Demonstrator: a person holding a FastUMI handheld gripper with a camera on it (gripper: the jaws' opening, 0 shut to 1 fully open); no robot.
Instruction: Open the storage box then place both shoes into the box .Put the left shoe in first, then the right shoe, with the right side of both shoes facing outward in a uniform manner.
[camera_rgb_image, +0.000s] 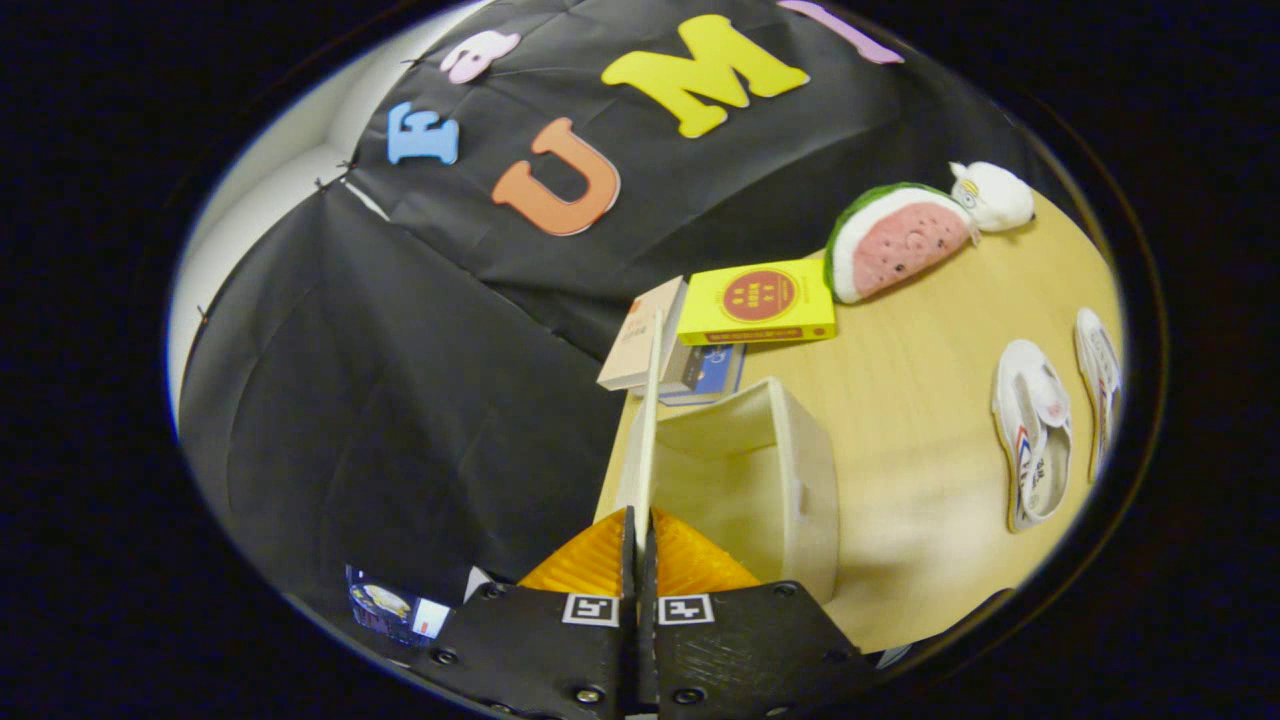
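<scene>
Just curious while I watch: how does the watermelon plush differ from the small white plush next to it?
The watermelon plush is a pink, green-rimmed half-round slice, and clearly larger; the white plush is small, rounded and plain white. Both are soft toys, touching, on the wooden table by the wall, far beyond the claw, which pinches the box lid.

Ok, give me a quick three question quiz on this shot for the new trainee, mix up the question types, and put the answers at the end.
1. True or false: the storage box is open, its lid standing on edge.
2. What are the gripper fingers at? A) wide open over a shoe B) shut on the lid's edge C) shut on the yellow book
3. Fill in: both shoes lie on the ______, beyond the box, not inside it.

Key
1. True
2. B
3. table
</scene>
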